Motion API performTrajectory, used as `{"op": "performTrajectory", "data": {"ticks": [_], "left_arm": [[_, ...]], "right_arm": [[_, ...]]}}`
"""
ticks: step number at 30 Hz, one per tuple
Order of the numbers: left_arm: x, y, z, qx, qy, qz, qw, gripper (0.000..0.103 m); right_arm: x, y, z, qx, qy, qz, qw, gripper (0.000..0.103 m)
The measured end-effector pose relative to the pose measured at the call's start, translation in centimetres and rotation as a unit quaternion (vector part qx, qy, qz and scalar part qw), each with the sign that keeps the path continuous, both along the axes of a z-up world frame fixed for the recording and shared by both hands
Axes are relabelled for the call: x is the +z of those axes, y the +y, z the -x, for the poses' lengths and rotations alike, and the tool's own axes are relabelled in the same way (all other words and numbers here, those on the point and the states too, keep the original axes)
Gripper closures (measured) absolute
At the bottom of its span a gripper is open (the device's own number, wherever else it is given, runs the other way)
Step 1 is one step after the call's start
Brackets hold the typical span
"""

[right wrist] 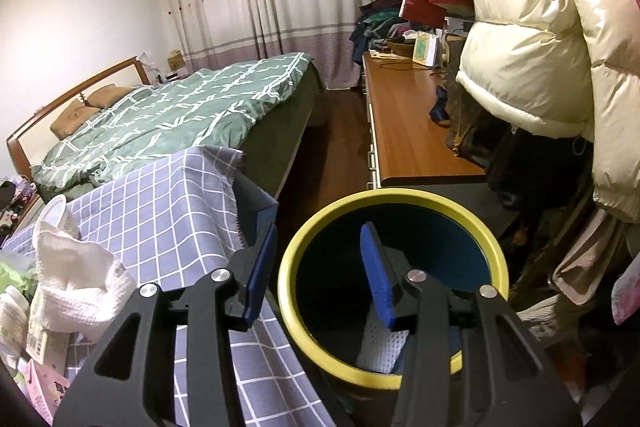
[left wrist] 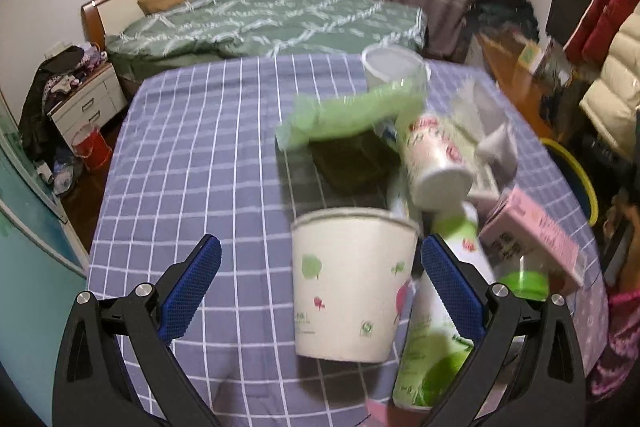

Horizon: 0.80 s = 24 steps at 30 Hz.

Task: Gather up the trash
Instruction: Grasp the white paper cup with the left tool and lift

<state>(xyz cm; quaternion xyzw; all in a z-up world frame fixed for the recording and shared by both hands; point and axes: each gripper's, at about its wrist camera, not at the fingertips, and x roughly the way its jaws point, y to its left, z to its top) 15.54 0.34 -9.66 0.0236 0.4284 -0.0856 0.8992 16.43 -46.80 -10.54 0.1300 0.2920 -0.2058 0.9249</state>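
Right gripper point(right wrist: 320, 271) hangs with jaws apart over the yellow-rimmed bin point(right wrist: 288, 291), a white cloth point(right wrist: 384, 347) lying inside. Left gripper point(left wrist: 320, 287), spread wide, brackets the paper cup point(left wrist: 352, 283) on the checked tablecloth point(left wrist: 192, 147), pads not touching.

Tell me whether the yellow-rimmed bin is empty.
Not empty: the yellow-rimmed dark blue bin holds a white waffle-textured cloth, seen at its bottom in the right wrist view.
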Motion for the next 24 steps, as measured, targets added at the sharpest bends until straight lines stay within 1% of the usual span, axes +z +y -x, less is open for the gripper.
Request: {"op": "performTrajectory", "data": {"ticks": [3, 7, 11, 14, 16, 17, 19, 20, 22, 24], "left_arm": [[-0.6, -0.2, -0.5, -0.009, 0.027, 0.002, 0.9996, 0.004], [-1.5, -0.7, -1.2, -0.034, 0.07, 0.012, 0.9969, 0.004], [-2.4, -0.9, -2.0, -0.042, 0.089, 0.01, 0.9951, 0.006], [-3.3, -0.5, -2.9, -0.042, 0.104, 0.019, 0.9935, 0.012], [-3.9, -0.1, -3.4, -0.046, 0.12, 0.035, 0.991, 0.02], [-4.1, 0.0, -3.6, -0.048, 0.128, 0.043, 0.9897, 0.022], [-4.5, 0.2, -3.8, -0.05, 0.136, 0.056, 0.9878, 0.031], [-4.5, 0.3, -3.9, -0.051, 0.134, 0.058, 0.988, 0.032], [-4.3, 0.5, -3.8, -0.053, 0.127, 0.063, 0.9884, 0.041], [-3.9, 0.9, -3.5, -0.051, 0.117, 0.067, 0.9895, 0.044]], "right_arm": [[0.1, 0.3, 0.0, 0.006, -0.002, -0.001, 1.0, 0.06], [-0.1, 0.4, -0.1, 0.016, 0.001, -0.005, 1.0, 0.06], [-0.2, 0.4, -0.3, 0.02, 0.003, -0.009, 1.0, 0.059], [-0.3, 0.4, -0.5, 0.023, 0.007, -0.012, 1.0, 0.059], [-0.4, 0.5, -0.6, 0.026, 0.01, -0.013, 1.0, 0.059], [-0.4, 0.5, -0.7, 0.028, 0.011, -0.014, 0.999, 0.059], [-0.5, 0.5, -0.8, 0.03, 0.013, -0.015, 0.999, 0.059], [-0.5, 0.5, -0.8, 0.031, 0.014, -0.015, 0.999, 0.059], [-0.5, 0.6, -0.8, 0.032, 0.014, -0.016, 0.999, 0.059], [-0.6, 0.6, -0.9, 0.034, 0.014, -0.018, 0.999, 0.059]]}}
